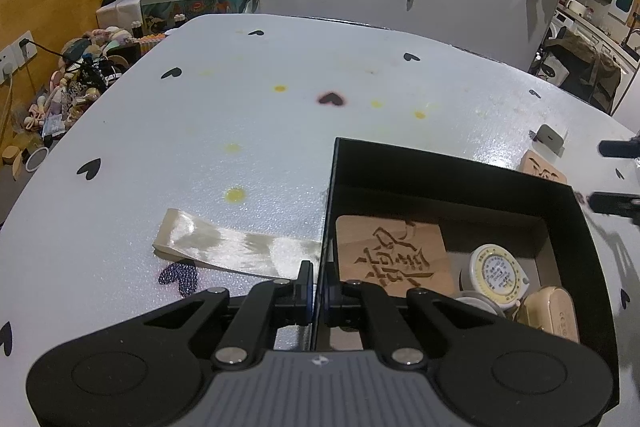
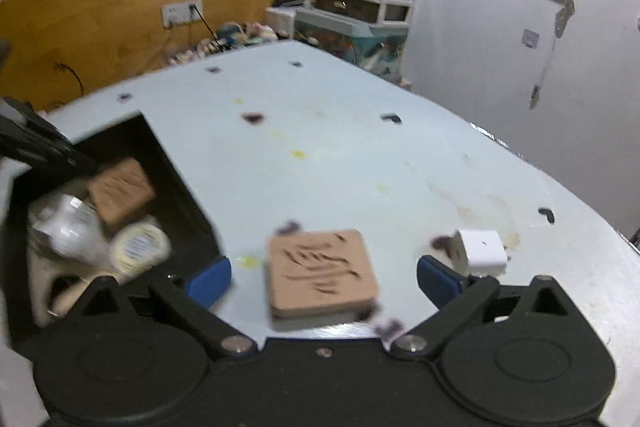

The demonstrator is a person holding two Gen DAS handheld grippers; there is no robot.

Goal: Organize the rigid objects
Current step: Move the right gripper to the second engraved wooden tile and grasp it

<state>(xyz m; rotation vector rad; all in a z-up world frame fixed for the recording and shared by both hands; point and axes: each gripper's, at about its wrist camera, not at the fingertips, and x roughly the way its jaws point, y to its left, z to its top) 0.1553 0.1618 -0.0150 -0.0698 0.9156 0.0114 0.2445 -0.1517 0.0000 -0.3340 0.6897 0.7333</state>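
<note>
Left wrist view first: left gripper [image 1: 316,291] is pinched narrow on the left wall of the black box [image 1: 560,203], 1 finger outside and 1 inside, so it looks like it's just steadying the box. Inside sit 1 carved wooden block [image 1: 394,253], a round yellow-rimmed tape measure [image 1: 496,273] and a tan case [image 1: 550,311], all crowded toward the near right corner. Cream ribbon [image 1: 236,249] trails off the box's left side across the white table [image 1: 240,107]. Past the far right corner you can just see the edge of a second wooden block [image 1: 542,169], outside the box.

Right wrist view (blurry): right gripper [image 2: 322,279] is spread wide, blue pads [image 2: 210,281] on either side of that second wooden block [image 2: 322,273], which lies flat on the table dead centre between them, not touched yet. It's basically square, so no long axis to worry about. White charger cube [image 2: 480,253] sits just beside the right pad. Box [image 2: 176,195] is off to the left, near.

My guess: the right one is clearly nearer, so it closes on the block and carries it left into the box.
</note>
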